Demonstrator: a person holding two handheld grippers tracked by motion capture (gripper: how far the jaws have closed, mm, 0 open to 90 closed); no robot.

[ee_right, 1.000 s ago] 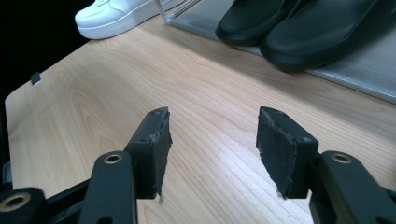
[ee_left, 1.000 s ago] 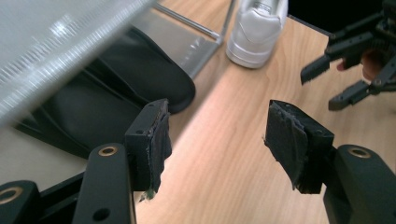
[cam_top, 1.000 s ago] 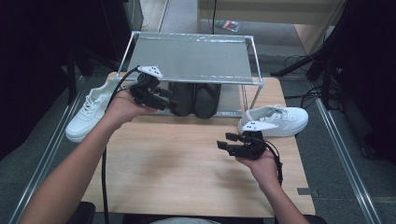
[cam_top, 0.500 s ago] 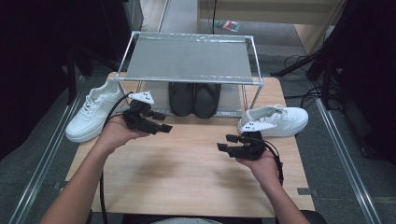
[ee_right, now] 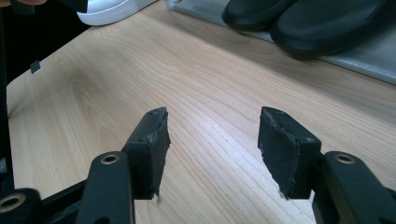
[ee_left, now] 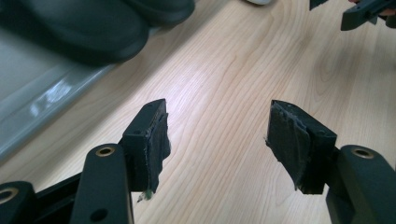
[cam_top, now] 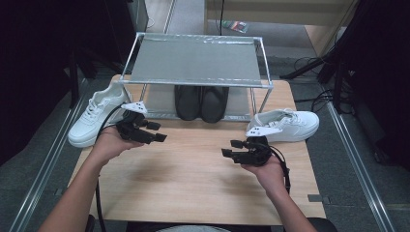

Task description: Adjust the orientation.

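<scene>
where grain runs pale, smooth wooden table (cam_top: 193,179)

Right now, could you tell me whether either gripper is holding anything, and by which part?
Nothing is held. The left gripper and right gripper are both open, with bare wooden table between their fingers.

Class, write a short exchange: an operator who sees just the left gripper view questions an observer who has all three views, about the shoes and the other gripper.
Operator: I see black shoes on a tray. Any others?
Observer: Yes, a left white shoe and a right white shoe flank the rack.
Operator: Is the other gripper holding anything?
Observer: No, the right gripper is open, with nothing between its jaws, over the bare table.
</scene>
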